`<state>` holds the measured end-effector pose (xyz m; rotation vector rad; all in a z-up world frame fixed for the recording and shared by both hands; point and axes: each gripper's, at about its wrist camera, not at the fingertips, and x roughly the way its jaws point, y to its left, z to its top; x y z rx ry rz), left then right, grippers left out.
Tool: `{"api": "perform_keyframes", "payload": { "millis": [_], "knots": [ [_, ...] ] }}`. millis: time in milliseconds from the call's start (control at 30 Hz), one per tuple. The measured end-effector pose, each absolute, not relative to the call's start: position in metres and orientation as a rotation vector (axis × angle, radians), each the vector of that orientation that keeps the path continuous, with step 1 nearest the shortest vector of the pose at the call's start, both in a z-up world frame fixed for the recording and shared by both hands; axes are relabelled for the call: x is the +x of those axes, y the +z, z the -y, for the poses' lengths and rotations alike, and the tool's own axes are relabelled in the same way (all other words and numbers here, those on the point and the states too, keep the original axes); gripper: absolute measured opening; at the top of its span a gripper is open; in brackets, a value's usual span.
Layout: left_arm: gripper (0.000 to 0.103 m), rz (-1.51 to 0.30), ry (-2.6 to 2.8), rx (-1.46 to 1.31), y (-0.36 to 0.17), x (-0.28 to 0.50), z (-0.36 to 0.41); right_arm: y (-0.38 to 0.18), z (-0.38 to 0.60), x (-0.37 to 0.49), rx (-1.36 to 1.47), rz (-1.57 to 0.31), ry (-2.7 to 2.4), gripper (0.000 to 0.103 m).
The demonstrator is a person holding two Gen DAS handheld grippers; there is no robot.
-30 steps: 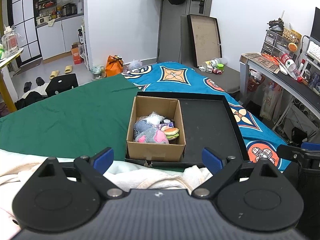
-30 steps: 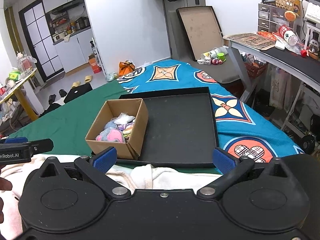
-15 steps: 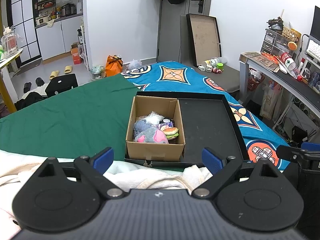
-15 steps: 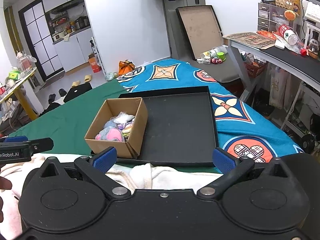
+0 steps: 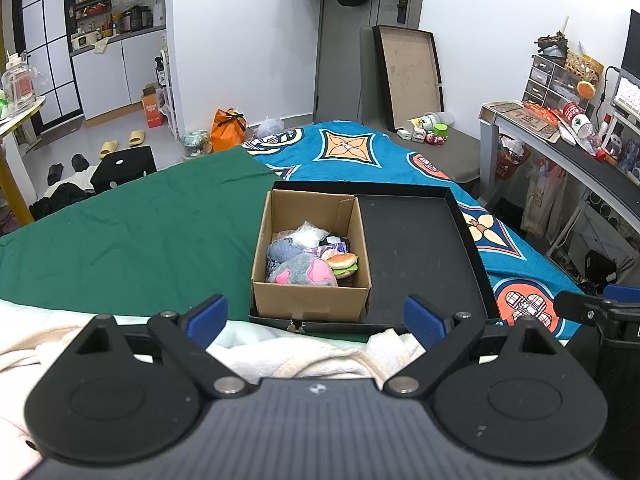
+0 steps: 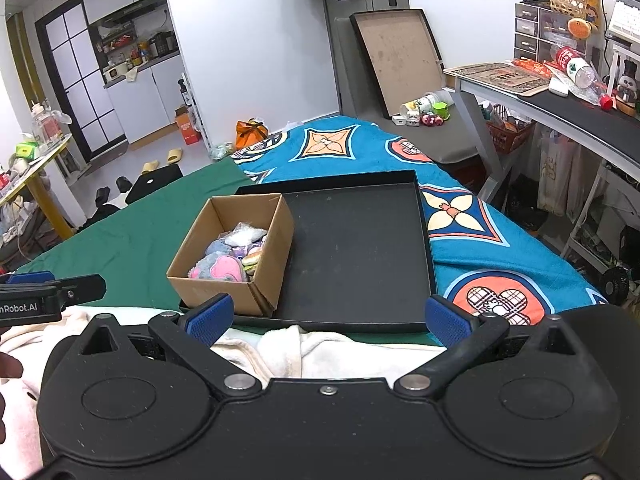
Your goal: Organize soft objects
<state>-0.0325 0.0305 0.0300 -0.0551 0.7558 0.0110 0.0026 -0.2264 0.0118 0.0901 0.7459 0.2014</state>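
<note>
A brown cardboard box (image 5: pixel 310 304) stands in the left part of a shallow black tray (image 5: pixel 420 248) on the bed. The box holds several soft toys: a grey and pink plush (image 5: pixel 304 274), a small burger plush (image 5: pixel 342 264) and a clear bag (image 5: pixel 308 234). My left gripper (image 5: pixel 316 316) is open and empty, well short of the box. My right gripper (image 6: pixel 326 316) is open and empty, in front of the tray (image 6: pixel 360 248). The box (image 6: pixel 224 292) and its plush (image 6: pixel 222 268) show at the left in the right wrist view.
A cream blanket (image 5: pixel 280 352) lies under both grippers. The bed has a green sheet (image 5: pixel 120 240) and a blue patterned cover (image 5: pixel 360 152). A cluttered desk (image 6: pixel 560 96) runs along the right. A framed board (image 5: pixel 408 76) leans on the far wall.
Both views have shifted only slightly. The box, tray and toys have not moved, and both grippers stay open.
</note>
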Motion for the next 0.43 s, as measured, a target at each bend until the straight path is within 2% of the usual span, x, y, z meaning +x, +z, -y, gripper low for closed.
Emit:
{"api": "perform_keyframes", "payload": {
  "millis": [433],
  "knots": [
    [0.094, -0.758, 0.009, -0.046, 0.0249, -0.0269, -0.027, 0.0079, 0.2258, 0.0045, 0.089, -0.754, 0.2, 0.103]
  ]
}}
